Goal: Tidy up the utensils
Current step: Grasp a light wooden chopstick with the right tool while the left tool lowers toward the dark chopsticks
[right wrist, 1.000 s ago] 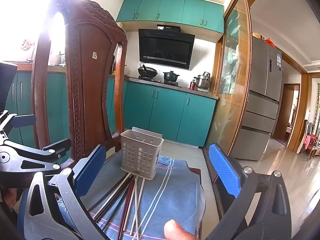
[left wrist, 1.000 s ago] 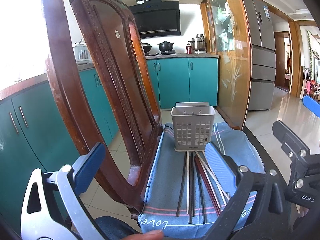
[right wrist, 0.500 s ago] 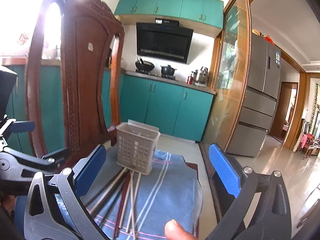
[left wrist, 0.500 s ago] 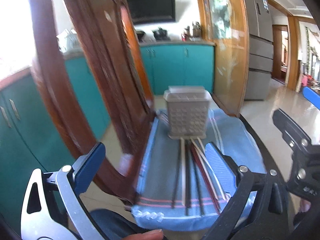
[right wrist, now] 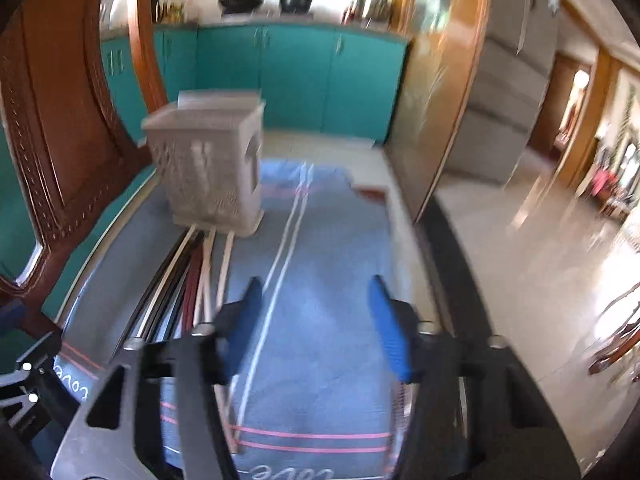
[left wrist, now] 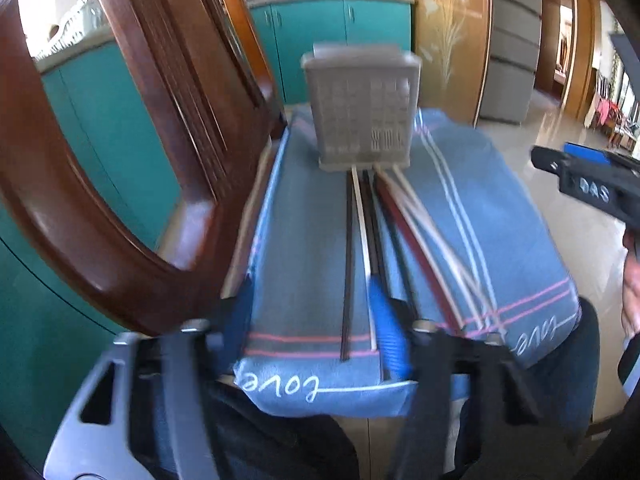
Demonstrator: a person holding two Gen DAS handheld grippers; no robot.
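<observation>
A grey slotted utensil basket (left wrist: pixel 362 112) (right wrist: pixel 208 168) stands upright at the far end of a blue towel (left wrist: pixel 304 240) (right wrist: pixel 332 280) spread over a chair seat. Several chopsticks (left wrist: pixel 366 240) (right wrist: pixel 188 280), black, white and dark red, lie flat in front of it, pointing at the basket. My left gripper (left wrist: pixel 314 326) hovers low over their near ends, jaws closing, with a dark and a white chopstick seen between the pads, untouched. My right gripper (right wrist: pixel 316 324) is over the towel's striped part to the right of the chopsticks, jaws closing on nothing.
The carved wooden chair back (left wrist: pixel 120 160) (right wrist: pixel 60 120) rises close on the left. Teal cabinets (right wrist: pixel 296 76) stand behind, a wood-framed glass door (right wrist: pixel 440 100) and tiled floor (right wrist: pixel 540 240) to the right. The right gripper's body (left wrist: pixel 588 188) and a hand (left wrist: pixel 632 288) show at the right edge.
Both grippers have dropped and tipped down toward the towel, and both pairs of jaws have narrowed. The right gripper has shifted right, so the basket now sits farther left in its view.
</observation>
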